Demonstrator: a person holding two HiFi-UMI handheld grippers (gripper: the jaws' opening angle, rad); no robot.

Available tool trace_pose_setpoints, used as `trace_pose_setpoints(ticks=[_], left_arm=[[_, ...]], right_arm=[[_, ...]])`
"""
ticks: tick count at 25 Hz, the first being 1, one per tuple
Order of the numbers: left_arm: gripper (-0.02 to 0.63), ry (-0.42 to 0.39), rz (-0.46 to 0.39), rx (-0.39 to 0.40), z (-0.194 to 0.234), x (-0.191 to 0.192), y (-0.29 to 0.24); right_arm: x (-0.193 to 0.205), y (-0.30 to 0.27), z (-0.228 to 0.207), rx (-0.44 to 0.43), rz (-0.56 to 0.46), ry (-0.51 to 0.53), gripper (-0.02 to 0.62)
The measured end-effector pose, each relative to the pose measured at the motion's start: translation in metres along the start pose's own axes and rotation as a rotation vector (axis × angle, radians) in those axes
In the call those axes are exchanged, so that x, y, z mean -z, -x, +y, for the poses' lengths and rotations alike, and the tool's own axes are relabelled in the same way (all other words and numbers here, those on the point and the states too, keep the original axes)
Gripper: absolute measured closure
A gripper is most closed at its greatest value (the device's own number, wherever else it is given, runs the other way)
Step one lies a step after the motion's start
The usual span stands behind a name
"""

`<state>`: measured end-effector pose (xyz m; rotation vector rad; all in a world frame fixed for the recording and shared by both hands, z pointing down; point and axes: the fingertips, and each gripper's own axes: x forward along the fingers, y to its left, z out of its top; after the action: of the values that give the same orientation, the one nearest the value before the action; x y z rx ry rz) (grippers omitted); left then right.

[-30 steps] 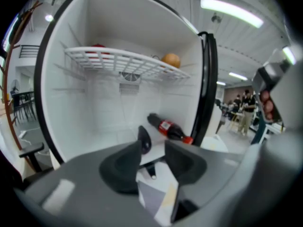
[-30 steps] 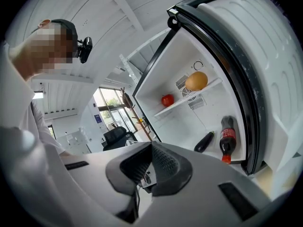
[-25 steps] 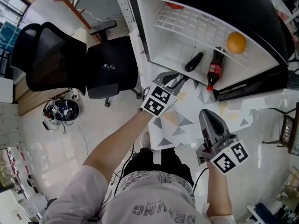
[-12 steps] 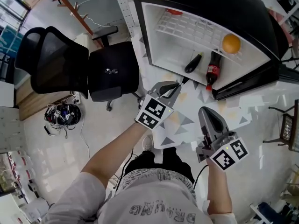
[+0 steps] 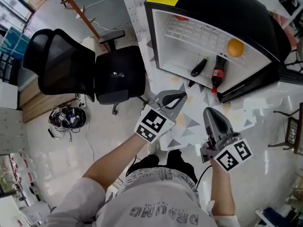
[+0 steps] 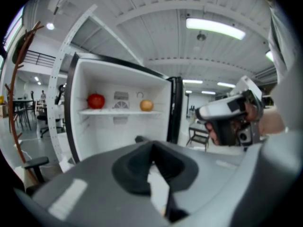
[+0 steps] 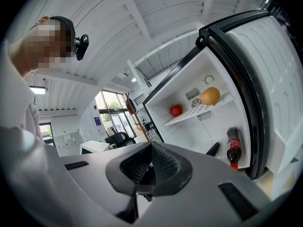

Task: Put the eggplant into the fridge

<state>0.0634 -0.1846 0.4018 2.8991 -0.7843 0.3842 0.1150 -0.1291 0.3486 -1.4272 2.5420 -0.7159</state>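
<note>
Left gripper: its jaws have just been closing and now meet, with nothing between them. I hold it out in front of the open fridge, clear of it.
Right gripper: jaws together and empty. It sits beside the left one and points toward the fridge.
Eggplant: it lies on the fridge's bottom floor, free of both grippers.
Cola bottle: it lies just beside the eggplant, with its cap toward the opening.
Wire shelf: I see an orange and a red fruit on it, set apart from each other.
Office chair: black, standing on the floor left of the fridge.
</note>
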Motion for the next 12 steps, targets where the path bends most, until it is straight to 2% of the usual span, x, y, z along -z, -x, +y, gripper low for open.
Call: trace_pose_setpoints(ticks=[6, 12], left_arm=[[0.600, -0.005, -0.043, 0.011, -0.005, -0.023, 0.025], [0.600, -0.003, -0.052, 0.005, -0.001, -0.029, 0.049]], right_arm=[[-0.003, -0.001, 0.007, 0.003, -0.014, 0.010, 0.594], [-0.007, -0.004, 0.016, 0.002, -0.024, 0.027, 0.594]])
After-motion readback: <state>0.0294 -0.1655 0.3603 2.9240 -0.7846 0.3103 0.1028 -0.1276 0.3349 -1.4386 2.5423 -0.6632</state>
